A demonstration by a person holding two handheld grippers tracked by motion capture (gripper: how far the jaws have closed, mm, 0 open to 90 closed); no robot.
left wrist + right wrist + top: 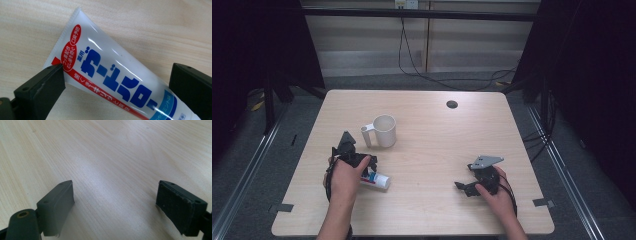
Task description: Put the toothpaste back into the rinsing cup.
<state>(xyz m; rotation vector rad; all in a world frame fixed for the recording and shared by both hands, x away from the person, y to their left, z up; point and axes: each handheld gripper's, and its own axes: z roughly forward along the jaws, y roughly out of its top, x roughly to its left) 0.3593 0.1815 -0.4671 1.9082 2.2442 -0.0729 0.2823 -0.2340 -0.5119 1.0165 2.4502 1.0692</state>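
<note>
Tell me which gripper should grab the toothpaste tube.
Left. The left gripper is open with a jaw on each side of the tube, which lies flat on the table. The right gripper is open over bare wood, well away from it.

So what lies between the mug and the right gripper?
Bare tabletop, by the high view: nothing between the mug and the right gripper.

A pale wooden table (432, 150) with a round dark grommet hole (452, 104) near its far edge carries a white mug (382, 131), standing just beyond the left gripper (362, 162), and a toothpaste tube (112, 77) lying flat between that gripper's spread jaws.
</note>
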